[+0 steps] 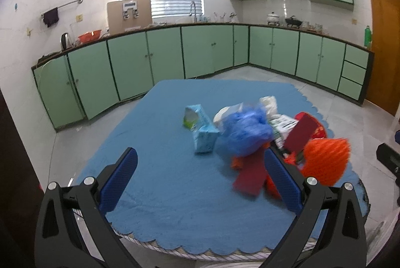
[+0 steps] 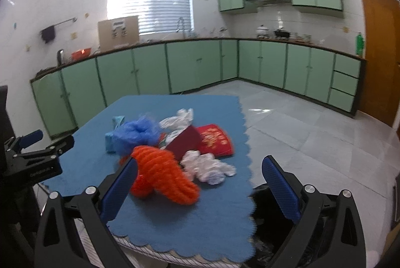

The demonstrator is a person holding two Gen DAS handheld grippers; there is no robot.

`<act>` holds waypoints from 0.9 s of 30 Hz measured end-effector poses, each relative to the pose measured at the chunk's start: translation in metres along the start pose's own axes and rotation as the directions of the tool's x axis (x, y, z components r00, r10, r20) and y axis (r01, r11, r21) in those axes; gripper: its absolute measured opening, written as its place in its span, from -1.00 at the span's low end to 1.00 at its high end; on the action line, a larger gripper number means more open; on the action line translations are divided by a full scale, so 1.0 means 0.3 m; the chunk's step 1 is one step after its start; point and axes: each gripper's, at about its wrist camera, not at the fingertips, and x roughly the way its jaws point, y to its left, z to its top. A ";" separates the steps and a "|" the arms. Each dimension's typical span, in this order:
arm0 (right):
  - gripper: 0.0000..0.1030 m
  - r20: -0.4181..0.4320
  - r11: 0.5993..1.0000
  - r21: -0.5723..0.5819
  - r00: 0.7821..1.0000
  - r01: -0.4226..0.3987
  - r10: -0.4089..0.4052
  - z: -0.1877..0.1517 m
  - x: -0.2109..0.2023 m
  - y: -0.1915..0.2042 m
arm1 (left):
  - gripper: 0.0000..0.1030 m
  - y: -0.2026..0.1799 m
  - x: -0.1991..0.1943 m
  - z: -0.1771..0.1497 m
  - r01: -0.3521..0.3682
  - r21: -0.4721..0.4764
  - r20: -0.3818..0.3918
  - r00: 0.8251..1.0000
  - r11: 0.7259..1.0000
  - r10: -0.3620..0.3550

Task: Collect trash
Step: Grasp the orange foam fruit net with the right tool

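Both tongs stand wide open and empty. My left tongs (image 1: 200,178) hover over the near edge of the table (image 1: 155,193), with bare blue cloth between the pads. My right tongs (image 2: 200,180) hang over the near right corner, its left pad just beside the orange mesh net (image 2: 162,175); whether they touch, I cannot tell.

The trash sits in one heap toward the right side of the table. Nearest me is the orange mesh net, with crumpled white plastic (image 2: 208,166) just to its right. Behind those is a blue plastic bag (image 2: 136,136), a dark red card (image 2: 186,144) propped up, and a red packet (image 2: 216,141) lying flat. A light blue carton (image 1: 201,129) stands at the left of the heap, touching the bag. A black-lined bin (image 2: 265,218) shows below the near right corner.

Handling, my estimate: net and bags are light, soft and compressible, so pinch a bunched fold near the middle; thin film may slip. The carton looks empty and crushable, so grip across its narrow faces. The flat packet will resist a top pinch; take it by a raised edge.
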 end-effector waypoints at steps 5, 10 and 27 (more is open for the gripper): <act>0.72 -0.046 0.999 -0.036 0.999 -0.022 0.020 -0.027 0.088 0.051 | 0.90 0.036 0.042 -0.012 -0.008 -0.024 -0.023 1.000 1.000 0.008; 0.36 -0.103 0.998 -0.040 0.994 -0.041 0.036 -0.047 0.159 0.071 | 0.90 0.038 0.081 -0.017 0.000 -0.026 -0.037 0.999 1.000 -0.001; -0.66 -0.131 0.983 -0.018 0.975 -0.182 0.178 -0.055 0.148 0.072 | 0.90 -0.020 0.105 -0.025 0.022 0.002 -0.048 0.999 1.000 -0.022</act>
